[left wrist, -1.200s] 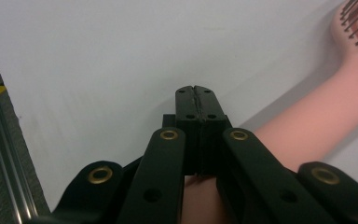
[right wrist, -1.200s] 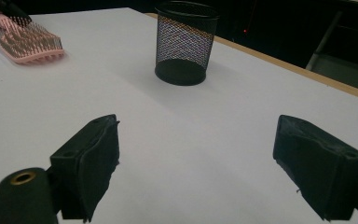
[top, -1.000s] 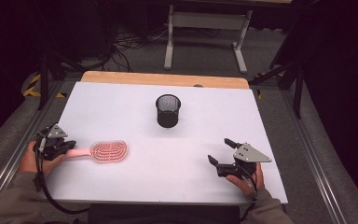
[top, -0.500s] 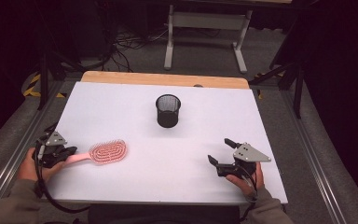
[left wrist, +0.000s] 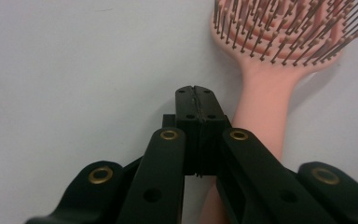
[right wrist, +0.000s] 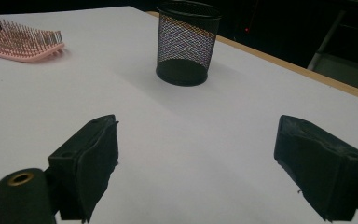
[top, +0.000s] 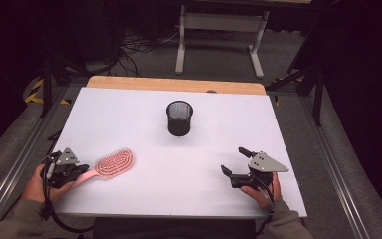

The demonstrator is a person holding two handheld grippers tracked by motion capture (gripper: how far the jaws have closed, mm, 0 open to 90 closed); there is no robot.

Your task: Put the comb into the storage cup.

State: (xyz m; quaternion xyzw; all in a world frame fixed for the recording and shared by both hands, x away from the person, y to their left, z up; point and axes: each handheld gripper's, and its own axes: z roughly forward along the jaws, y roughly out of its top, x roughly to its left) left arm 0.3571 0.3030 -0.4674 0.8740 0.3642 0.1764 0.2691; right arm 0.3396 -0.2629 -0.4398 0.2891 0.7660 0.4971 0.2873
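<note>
Pink plastic hairbrush (top: pixel 111 165) with an oval, slotted head and brownish bristles lies on the near left part of the white table (top: pixel 144 107), bristles up, its head pointing toward the middle of the table and its handle running back to the left gripper (top: pixel 74 172). In the left gripper view the hairbrush (left wrist: pixel 279 56) sits just to the right of the black jaws, which are pressed together tip to tip with nothing between them; the handle passes beside and under the right jaw arm, and I cannot tell whether it touches the jaws. The person's left hand (top: pixel 35 181) holds that gripper at the near left edge of the table.

Black wire-mesh pen cup (top: pixel 179 118) stands upright near the middle of the table, well apart from the brush and farther from the person. In the right gripper view the cup (right wrist: pixel 186 44) stands ahead of the jaws, with the brush head (right wrist: pixel 21 42) at the far left.

At the near right, the right gripper (top: pixel 238 167) rests low over the table in the person's right hand (top: pixel 261 191), its jaws standing wide apart with only bare table between them, pointing toward the table's middle.

A strip of wooden tabletop (top: pixel 174 84) shows along the far edge of the white surface.
</note>
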